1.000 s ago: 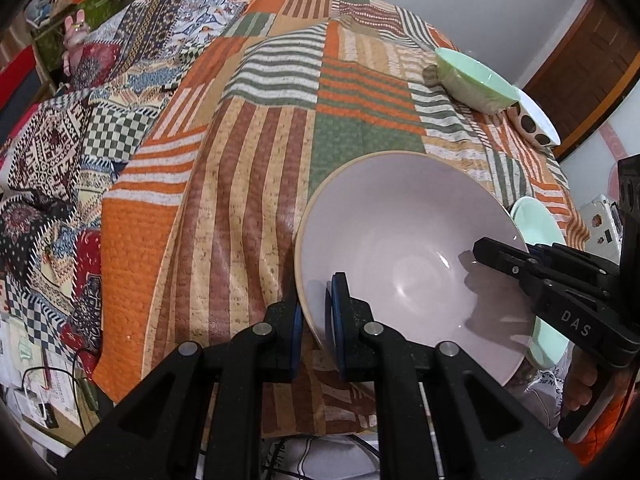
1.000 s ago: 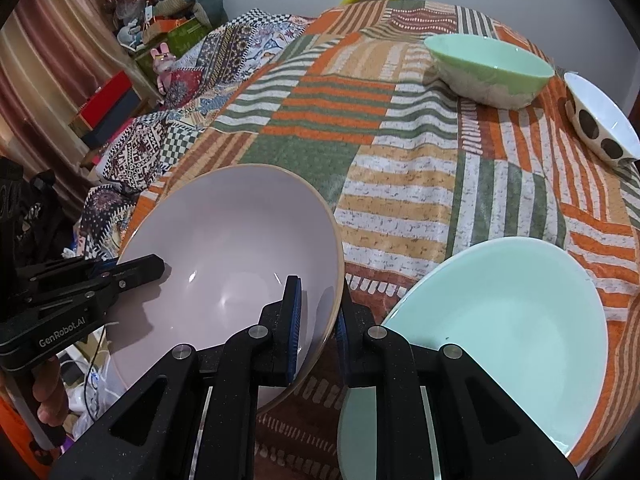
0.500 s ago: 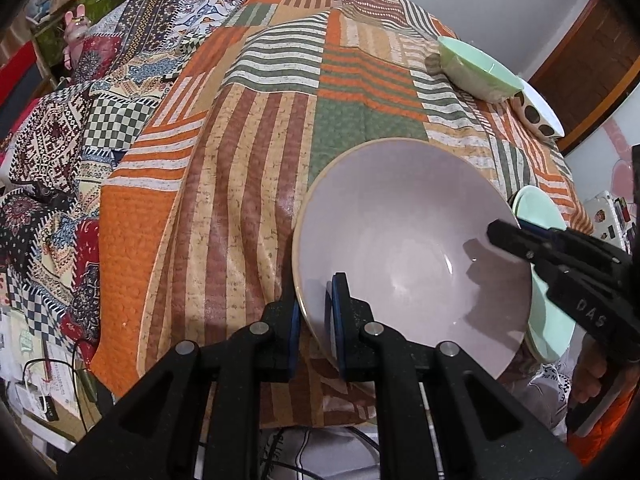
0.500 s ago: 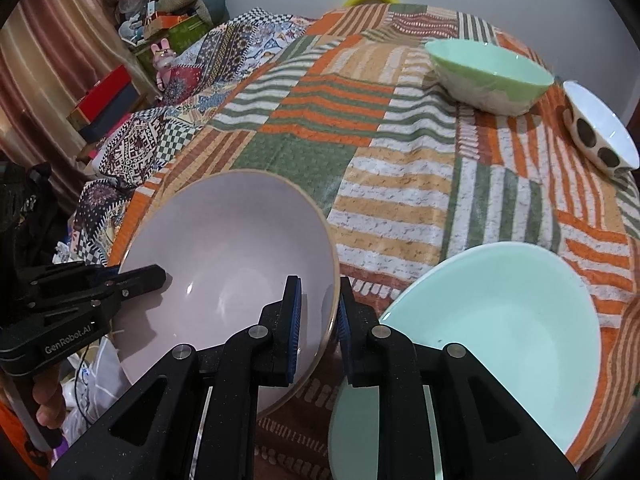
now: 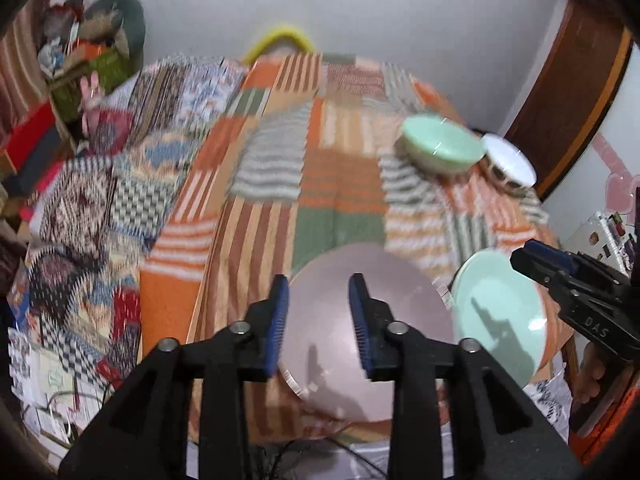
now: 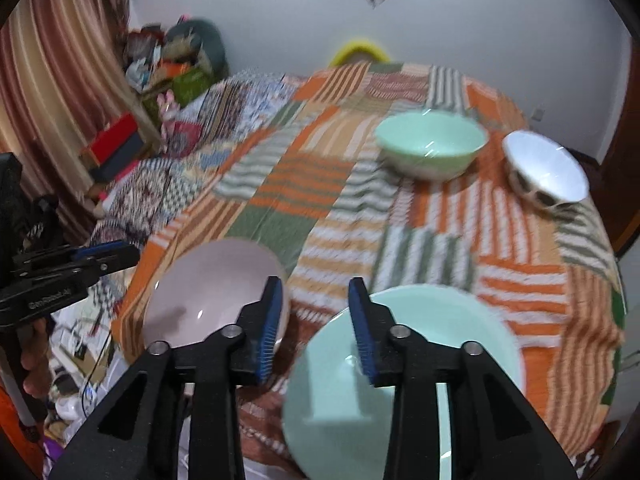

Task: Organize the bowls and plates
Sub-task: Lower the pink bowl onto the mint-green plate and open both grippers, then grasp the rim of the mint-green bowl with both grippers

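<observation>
A large pale pink bowl rests near the front edge of the table, just left of a mint green plate. My left gripper hovers above the bowl's left rim, its jaws opening with only air between the blue pads. My right gripper hangs over the gap between bowl and plate, jaws also opening and holding nothing. At the far right stand a mint green bowl and a white bowl with dark spots.
A striped patchwork cloth covers the round table. A second patterned cloth and piled clutter lie to the left. A yellow chair back shows behind the table, and a brown door stands at the right.
Both grippers were shut on the pink bowl's rim on opposite sides. They have let go, opened and risen, so the bowl now sits free on the cloth and looks smaller.
</observation>
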